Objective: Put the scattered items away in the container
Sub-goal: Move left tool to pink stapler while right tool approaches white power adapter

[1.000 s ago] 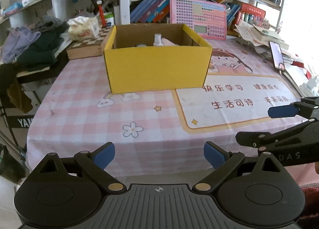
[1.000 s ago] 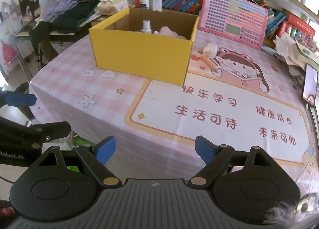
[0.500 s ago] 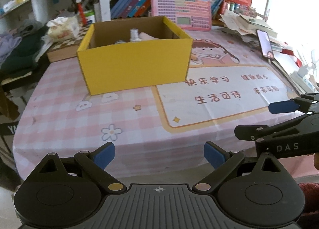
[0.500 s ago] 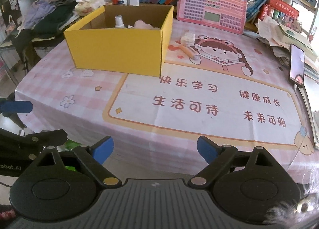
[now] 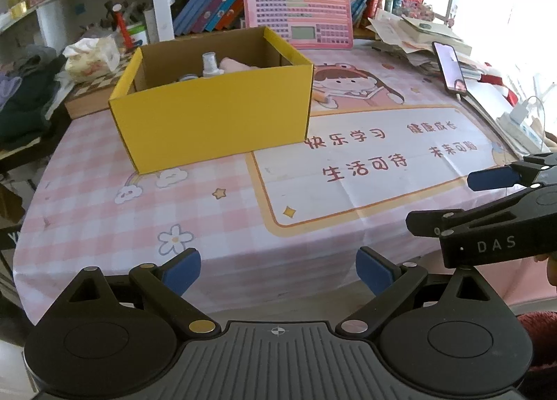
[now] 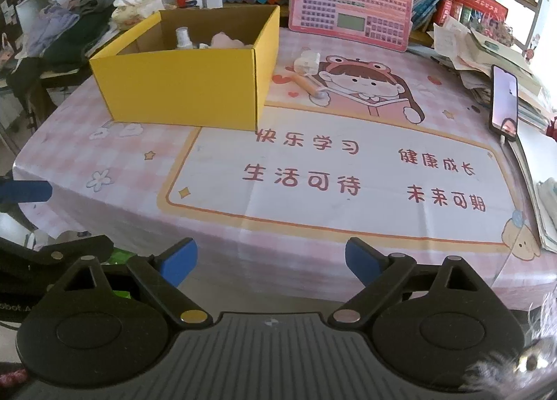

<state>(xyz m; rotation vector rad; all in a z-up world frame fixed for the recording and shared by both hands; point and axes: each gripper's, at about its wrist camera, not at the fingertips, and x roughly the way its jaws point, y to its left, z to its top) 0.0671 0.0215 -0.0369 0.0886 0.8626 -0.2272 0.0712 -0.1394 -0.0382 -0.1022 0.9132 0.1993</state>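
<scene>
A yellow cardboard box (image 5: 216,121) (image 6: 181,83) stands open on the pink tablecloth, holding a small white bottle (image 5: 210,64) (image 6: 183,38) and a pink soft item (image 6: 226,40). To the right of the box lie a white block (image 6: 307,61) and a peach-handled roller (image 6: 308,85). My left gripper (image 5: 278,271) is open and empty at the table's near edge. My right gripper (image 6: 271,262) is open and empty, also at the near edge; it shows in the left wrist view (image 5: 494,198) at far right.
A pink toy keyboard (image 6: 351,2) leans against books at the back. A phone (image 6: 504,102) rests on stacked papers at the right. Clothes (image 6: 66,34) and a tissue pack (image 5: 92,56) lie at the left. Shelves stand behind.
Both grippers have drifted: the box has shifted left in both views and the table has come closer. Both grippers stay open and empty.
</scene>
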